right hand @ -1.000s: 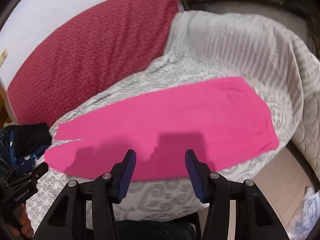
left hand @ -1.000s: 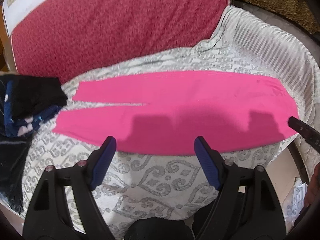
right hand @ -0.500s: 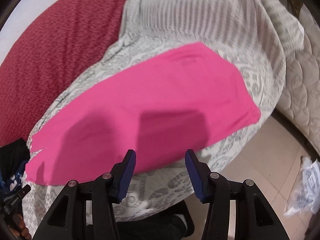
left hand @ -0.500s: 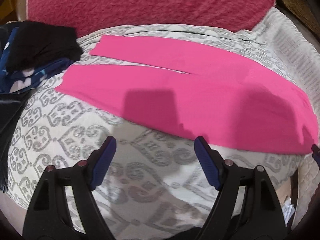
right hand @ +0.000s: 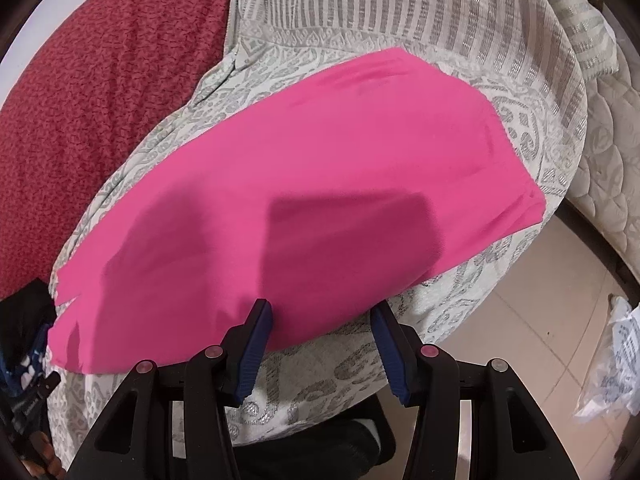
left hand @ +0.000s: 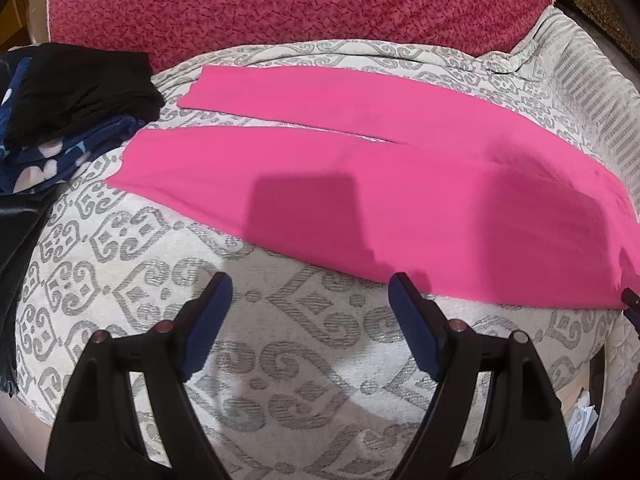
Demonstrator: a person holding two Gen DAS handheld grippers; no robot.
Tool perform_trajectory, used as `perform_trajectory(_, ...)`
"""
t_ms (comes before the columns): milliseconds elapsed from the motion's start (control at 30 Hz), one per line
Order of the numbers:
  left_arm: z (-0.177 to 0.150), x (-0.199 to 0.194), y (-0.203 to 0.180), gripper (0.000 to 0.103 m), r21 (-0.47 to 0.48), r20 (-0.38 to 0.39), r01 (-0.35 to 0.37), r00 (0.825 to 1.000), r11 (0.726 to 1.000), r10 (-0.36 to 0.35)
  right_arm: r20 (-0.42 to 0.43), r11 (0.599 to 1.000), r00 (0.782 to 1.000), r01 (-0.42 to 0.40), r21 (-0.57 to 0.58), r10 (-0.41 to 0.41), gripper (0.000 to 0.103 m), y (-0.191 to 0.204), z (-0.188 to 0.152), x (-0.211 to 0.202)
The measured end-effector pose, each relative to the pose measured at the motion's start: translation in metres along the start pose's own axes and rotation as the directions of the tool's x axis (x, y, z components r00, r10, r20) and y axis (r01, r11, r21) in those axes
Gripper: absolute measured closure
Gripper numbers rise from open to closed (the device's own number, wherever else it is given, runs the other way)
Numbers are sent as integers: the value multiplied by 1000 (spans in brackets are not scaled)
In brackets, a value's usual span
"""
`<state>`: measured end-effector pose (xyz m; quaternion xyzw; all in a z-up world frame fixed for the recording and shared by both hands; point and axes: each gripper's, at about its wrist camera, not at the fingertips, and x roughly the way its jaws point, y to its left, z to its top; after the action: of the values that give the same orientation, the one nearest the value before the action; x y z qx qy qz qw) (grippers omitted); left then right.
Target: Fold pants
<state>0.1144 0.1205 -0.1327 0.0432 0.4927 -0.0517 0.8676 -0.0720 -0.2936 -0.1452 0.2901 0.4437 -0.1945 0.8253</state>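
Observation:
Bright pink pants [left hand: 360,168] lie flat on a grey-patterned bedspread [left hand: 132,280], both legs pointing left with a narrow gap between them, waist at the right. In the right wrist view the pants' waist end [right hand: 360,168] fills the middle. My left gripper [left hand: 310,300] is open and empty, just short of the near leg's lower edge. My right gripper [right hand: 320,320] is open and empty, its fingertips at the near edge of the pants by the waist. A tip of the right gripper shows at the left wrist view's right edge [left hand: 632,300].
A pile of black and dark blue patterned clothes [left hand: 68,100] sits left of the leg ends. A red textured blanket [left hand: 300,4] lies behind. The bed edge drops to a tiled floor [right hand: 540,300] on the right, with a crumpled plastic bag [right hand: 616,368] there.
Both grippers have moved down and closer to the pants' near edge; the left view swung toward the legs, the right toward the waist. Both stay open.

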Motion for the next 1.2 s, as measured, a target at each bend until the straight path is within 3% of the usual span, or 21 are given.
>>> perform_trajectory(167, 1, 7, 5, 22, -36, -22, 44, 999, 998, -45, -2, 999, 1000, -30, 33, 30, 44, -2, 4, 4)
perform_trajectory(300, 2, 10, 12, 22, -76, -34, 91, 995, 993, -94, -2, 989, 994, -111, 96, 111, 41, -14, 7, 2)
perform_trajectory(533, 0, 15, 28, 22, -156, -37, 162, 985, 974, -170, 64, 887, 940, -337, 315, 335, 42, -59, 11, -3)
perform_trajectory(633, 0, 20, 40, 22, -224, -42, 209, 974, 952, -223, 91, 886, 936, -352, 303, 341, 47, -58, 18, -6)
perform_trajectory(733, 0, 24, 50, 22, -283, -35, 271, 956, 920, -292, 98, 912, 946, -324, 254, 309, 52, -49, 24, -7)
perform_trajectory(833, 1, 30, 55, 23, -333, -46, 294, 944, 896, -327, 87, 923, 956, -294, 247, 281, 56, -44, 25, -3)
perform_trajectory(967, 1, 42, 66, 23, -428, -53, 325, 922, 843, -383, 77, 926, 960, -281, 253, 270, 56, -53, 21, -7)
perform_trajectory(1100, 9, 56, 74, 23, -475, -37, 310, 928, 823, -371, 97, 925, 969, -244, 290, 225, 56, -68, 21, -11)
perform_trajectory(1200, 20, 68, 78, 23, -489, -30, 289, 937, 823, -347, 98, 898, 965, -263, 352, 244, 55, -79, 25, -7)
